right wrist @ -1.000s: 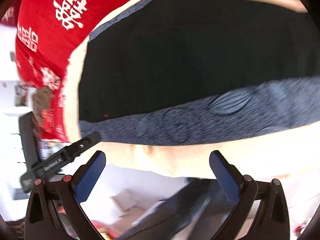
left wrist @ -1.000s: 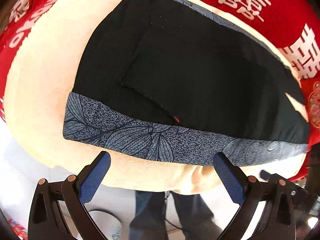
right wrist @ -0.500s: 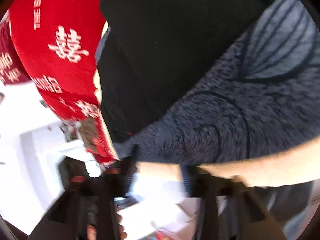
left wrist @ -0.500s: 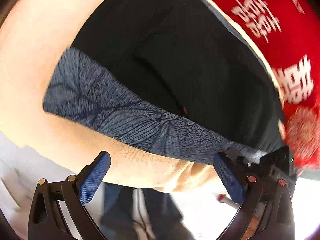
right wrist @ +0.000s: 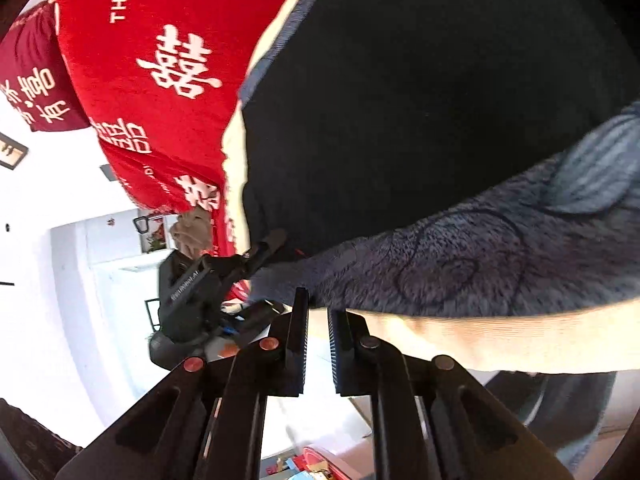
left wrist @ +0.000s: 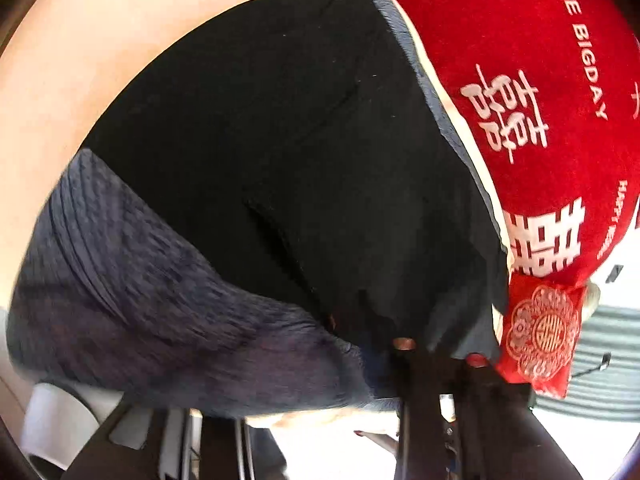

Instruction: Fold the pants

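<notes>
Two English strings readable on the red blanket: "THE BIGDAY" in full, and "HAPPY W…" cut short at the fold. Printed alongside in white: large double-happiness characters. Same blanket in the right wrist view, with "THE BI" running off the frame edge. White lettering on the body of the left gripper, too blurred to read. White floral medallion on a small red pouch, just beside the blanket's lower corner.

Black pants spread flat on a cream surface, with the blue-grey leaf-patterned waistband nearest both cameras.

Left gripper: jaws just closing, now narrowed onto the waistband's corner. One finger above the cloth, the other below. Fabric bunched between, draped over one finger in the left wrist view.

Right gripper: nearly pressed together with a thin slit left, jaws just eased apart a little. Tips touching the waistband's lower edge. Nothing visible in the slit. Pinch on cloth at the very tips not confirmable.
</notes>
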`<state>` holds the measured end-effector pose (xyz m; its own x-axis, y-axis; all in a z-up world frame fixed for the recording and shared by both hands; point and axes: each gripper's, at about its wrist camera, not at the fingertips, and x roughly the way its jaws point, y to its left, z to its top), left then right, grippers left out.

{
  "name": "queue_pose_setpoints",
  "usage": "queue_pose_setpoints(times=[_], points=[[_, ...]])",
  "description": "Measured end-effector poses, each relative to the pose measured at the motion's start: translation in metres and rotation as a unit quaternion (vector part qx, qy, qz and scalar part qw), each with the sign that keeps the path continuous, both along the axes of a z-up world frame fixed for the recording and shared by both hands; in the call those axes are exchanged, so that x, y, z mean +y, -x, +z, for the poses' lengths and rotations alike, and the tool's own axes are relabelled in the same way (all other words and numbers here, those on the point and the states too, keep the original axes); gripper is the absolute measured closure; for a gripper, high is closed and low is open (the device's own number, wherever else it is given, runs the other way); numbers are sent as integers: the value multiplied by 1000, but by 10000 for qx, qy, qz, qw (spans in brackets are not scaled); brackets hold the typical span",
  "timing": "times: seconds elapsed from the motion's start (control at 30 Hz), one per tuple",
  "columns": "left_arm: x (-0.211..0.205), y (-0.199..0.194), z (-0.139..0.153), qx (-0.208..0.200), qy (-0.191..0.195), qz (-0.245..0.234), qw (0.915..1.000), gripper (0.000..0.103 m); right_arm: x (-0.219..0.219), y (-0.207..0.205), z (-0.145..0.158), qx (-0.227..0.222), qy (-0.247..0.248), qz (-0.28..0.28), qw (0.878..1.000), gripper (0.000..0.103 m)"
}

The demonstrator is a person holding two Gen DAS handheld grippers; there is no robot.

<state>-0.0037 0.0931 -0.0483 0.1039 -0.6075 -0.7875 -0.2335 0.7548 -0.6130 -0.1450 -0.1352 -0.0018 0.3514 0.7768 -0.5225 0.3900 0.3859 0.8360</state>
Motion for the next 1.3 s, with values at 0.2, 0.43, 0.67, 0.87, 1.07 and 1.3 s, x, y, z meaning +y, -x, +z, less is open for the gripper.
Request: queue_pose_setpoints(times=[0.2, 0.43, 0.67, 0.87, 1.07, 1.3], points=[[-1, 0, 0, -84, -126, -443, 9989, 71, -53, 44, -15, 294, 129, -816, 9961, 64], [-1, 2, -15, 24, -332, -532, 9980, 71, -87, 74, -34, 451, -500, -2075, 9759, 71], [4, 0, 16, -237, -276, -355, 9987, 79, -95, 51, 30, 165, 67, -1702, 9852, 99], [-4, -25, 63, -504, -90, -43, 9987, 79, -116, -4, 90, -346, 376, -885, 9948, 99], [-37, -95, 92, -988, -184, 175, 9948, 79, -156, -97, 113, -533, 610, -269, 9964, 98], [-85, -201, 44, -1102, -1150, -63, 9872, 79, -186, -225, 67, -242, 951, 356, 9945, 95]])
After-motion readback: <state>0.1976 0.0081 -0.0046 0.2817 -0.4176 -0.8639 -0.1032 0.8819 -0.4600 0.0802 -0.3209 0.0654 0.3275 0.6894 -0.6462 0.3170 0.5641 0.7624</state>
